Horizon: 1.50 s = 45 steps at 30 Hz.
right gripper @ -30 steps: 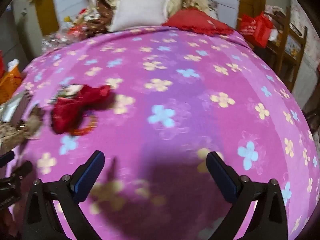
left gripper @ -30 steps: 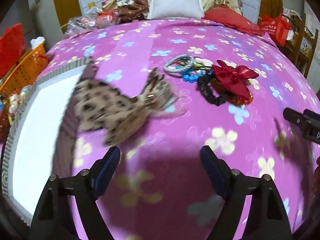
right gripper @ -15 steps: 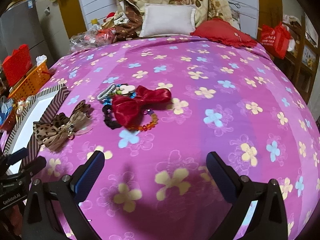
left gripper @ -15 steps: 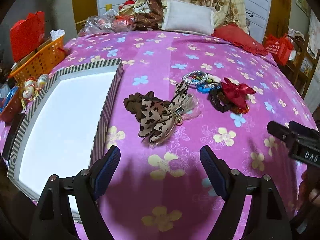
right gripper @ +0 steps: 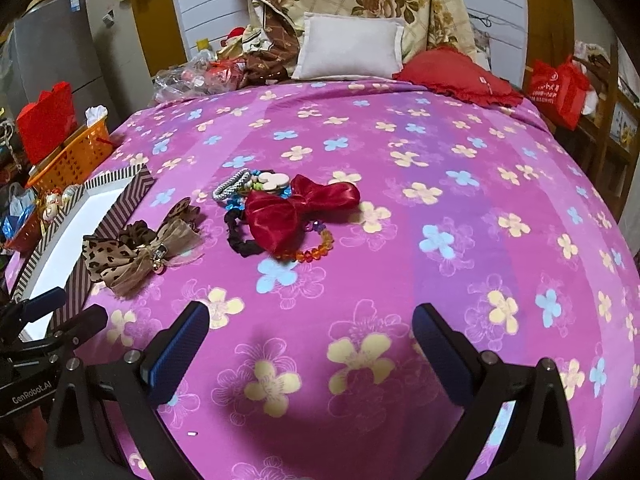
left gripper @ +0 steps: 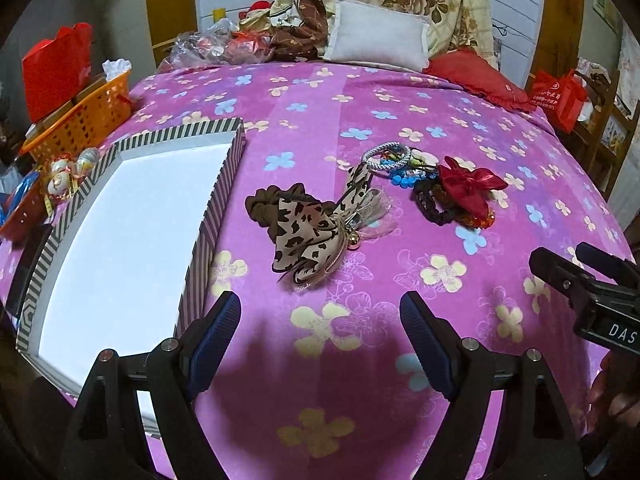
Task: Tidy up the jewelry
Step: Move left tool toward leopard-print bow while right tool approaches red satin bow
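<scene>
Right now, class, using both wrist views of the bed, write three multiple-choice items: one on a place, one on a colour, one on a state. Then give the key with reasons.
1. Where does the leopard-print bow lie?
A. inside the striped box
B. on the bedspread between the box and the red bow
C. in the orange basket

2. What colour is the beaded bracelet under the red bow?
A. orange
B. white
C. green

3. How do both grippers stand?
A. shut on a bow
B. shut and empty
C. open and empty

Key: B, it rests right of the striped box; A, orange beads show; C, the left gripper and right gripper gape over bare cloth.
</scene>
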Tool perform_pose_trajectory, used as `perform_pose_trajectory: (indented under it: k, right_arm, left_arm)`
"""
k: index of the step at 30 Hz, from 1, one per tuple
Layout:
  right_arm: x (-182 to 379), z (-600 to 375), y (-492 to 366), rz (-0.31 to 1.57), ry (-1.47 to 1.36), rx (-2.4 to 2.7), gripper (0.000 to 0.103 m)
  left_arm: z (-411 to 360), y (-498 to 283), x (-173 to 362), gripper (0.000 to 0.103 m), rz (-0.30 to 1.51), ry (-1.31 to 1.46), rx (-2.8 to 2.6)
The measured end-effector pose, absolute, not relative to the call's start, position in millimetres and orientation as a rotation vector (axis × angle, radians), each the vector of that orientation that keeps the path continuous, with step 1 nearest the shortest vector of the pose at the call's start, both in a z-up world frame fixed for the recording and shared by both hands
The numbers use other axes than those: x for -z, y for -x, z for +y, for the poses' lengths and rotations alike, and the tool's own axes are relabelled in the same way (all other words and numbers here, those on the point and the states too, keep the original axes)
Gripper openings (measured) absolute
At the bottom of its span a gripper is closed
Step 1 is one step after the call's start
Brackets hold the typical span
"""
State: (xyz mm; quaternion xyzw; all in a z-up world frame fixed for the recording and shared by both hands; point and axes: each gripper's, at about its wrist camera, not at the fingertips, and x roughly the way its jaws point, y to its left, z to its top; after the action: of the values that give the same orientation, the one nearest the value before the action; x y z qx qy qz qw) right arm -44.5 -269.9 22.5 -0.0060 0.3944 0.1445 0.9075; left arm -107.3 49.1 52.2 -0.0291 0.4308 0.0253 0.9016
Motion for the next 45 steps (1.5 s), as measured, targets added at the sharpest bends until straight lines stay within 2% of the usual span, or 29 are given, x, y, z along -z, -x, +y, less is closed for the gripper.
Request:
perform_pose_trajectory:
  k: [45]
  right_arm:
    - [-13.5, -265.2, 38.6, 0.839, 0.027, -0.301, 0.103]
  left_arm:
    - [50.1, 100.0, -45.3, 0.062, 0.897, 0.072, -0.095]
